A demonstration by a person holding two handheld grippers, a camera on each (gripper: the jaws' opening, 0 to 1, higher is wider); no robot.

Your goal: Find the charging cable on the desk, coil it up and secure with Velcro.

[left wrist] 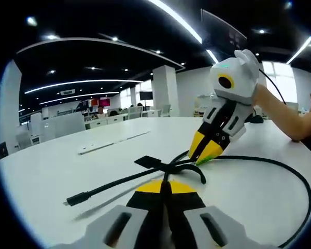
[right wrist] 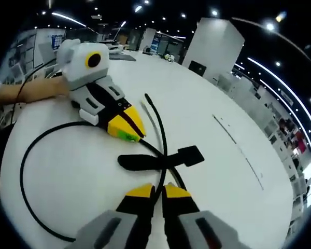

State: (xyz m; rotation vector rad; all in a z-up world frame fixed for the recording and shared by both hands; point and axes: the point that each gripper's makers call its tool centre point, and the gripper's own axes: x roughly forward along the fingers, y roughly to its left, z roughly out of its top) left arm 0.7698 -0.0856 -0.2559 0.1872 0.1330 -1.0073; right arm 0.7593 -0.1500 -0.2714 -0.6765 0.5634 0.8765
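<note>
So the black cable [right wrist: 93,126] was lying on the white surface [right wrist: 207,104], looped wide on one side, with its plug end [left wrist: 76,198] stretched out loose. The Velcro strap [right wrist: 158,160] sat flat across the cable right where the strands crossed.

My right tongs [right wrist: 154,193] were clenched on the cable just short of that crossing; you could see the strand running up between the yellow tips. My left tongs [left wrist: 166,189] looked pinched on the cable too, from the other side.

If I had to give advice for this bit: keep one pair as the anchor at the crossing and don't let go, then feed the big loop in smaller turns toward it. I figured the loose plug end would flop around, so I'd tuck it in before wrapping the strap over.
</note>
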